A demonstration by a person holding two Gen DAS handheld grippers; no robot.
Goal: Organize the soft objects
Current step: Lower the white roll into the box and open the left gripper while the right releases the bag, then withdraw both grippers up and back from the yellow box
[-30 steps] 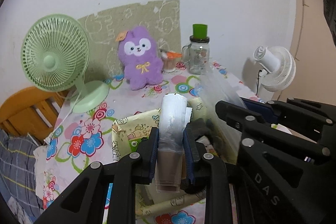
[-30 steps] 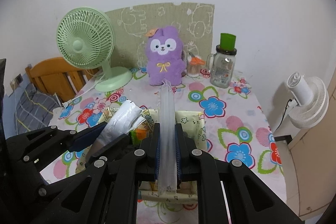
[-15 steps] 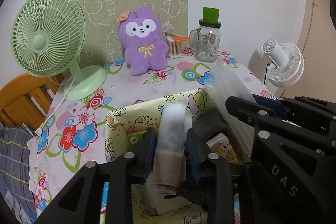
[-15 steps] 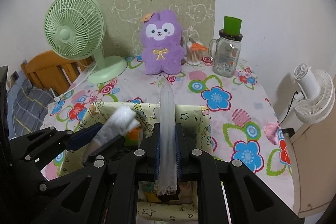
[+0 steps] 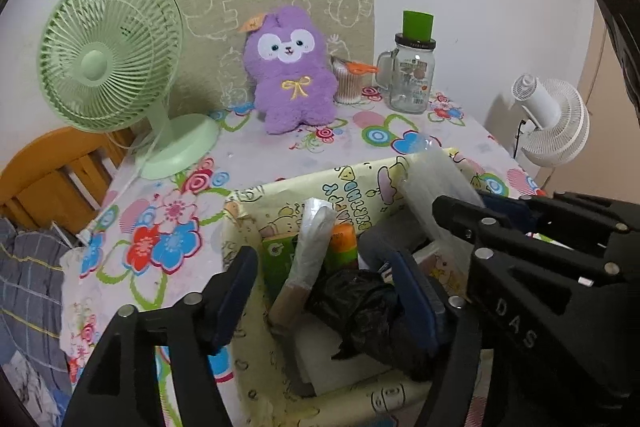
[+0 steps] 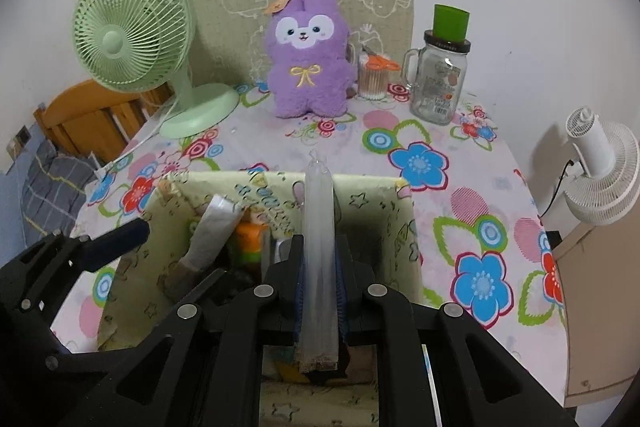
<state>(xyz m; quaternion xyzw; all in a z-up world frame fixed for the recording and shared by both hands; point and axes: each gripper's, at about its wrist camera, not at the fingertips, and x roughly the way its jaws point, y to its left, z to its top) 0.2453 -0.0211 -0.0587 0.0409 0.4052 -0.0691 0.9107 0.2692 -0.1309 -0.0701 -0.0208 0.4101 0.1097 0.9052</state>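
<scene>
Soft things are going into the pale yellow cartoon-print fabric box [image 6: 372, 195] sitting on the flowery tablecloth [image 6: 440, 147], so both tools are hanging right over it.

The left gripper [image 5: 320, 291] is standing with its two blue-padded fingers wide apart and nothing between them. Just ahead of it, at about 12 o'clock, the white plastic-wrapped roll with a tan end [image 5: 310, 247] is leaning upright inside the box. I think it is standing that way so it takes up little room.

The right gripper [image 6: 319, 287] is squeezing a long clear plastic packet [image 6: 318, 227] between its fingers. The packet is pointing straight out to 12 o'clock, over the middle of the box. I think it is being held on its thin edge so it can slide down beside the other things.

A crumpled black plastic bag [image 5: 360, 311] is lying in the box next to an orange and green tube [image 5: 340, 247].

The purple plush bunny [image 6: 308, 59] is sitting far off at 12 o'clock, against the wall, well apart from the box.

I cannot tell what is inside the clear packet. The near side of the box is hiding behind the black tool arms, so I cannot see its bottom. The box's other small things are too crowded to name.
</scene>
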